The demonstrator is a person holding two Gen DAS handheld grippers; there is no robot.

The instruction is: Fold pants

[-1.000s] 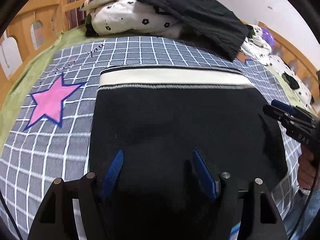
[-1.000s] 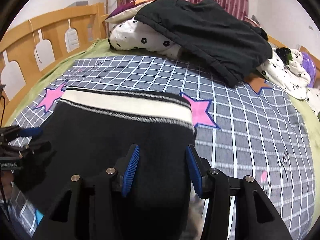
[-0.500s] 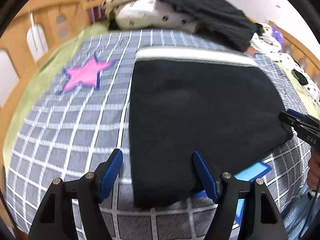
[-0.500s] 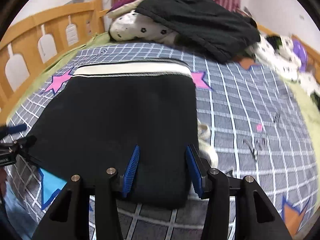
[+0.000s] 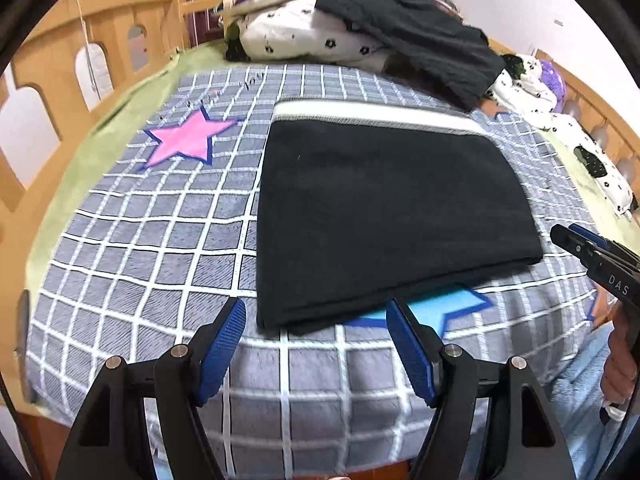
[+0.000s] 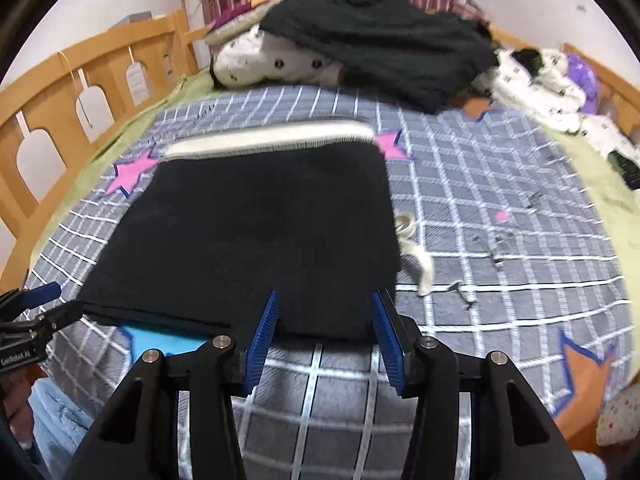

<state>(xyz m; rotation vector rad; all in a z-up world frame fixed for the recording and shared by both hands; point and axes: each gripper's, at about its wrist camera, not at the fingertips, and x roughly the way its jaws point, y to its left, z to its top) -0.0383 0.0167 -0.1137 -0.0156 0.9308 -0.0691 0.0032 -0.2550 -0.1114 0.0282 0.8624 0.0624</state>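
On the checked blanket (image 5: 160, 248) lie folded black pants (image 5: 384, 216); both grippers' fingers (image 5: 224, 340) (image 6: 264, 332) are spread wide, holding nothing.

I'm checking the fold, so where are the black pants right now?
The black pants lie folded flat on the checked blanket, just ahead of both open claws, waistband toward the pillows, with a pink star at their left in the left wrist view.

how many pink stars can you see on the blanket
2. One pink star lies left of the folded black pants, beside the waistband; another pink star peeks out at the waistband's right end. More may be hidden under the pants.
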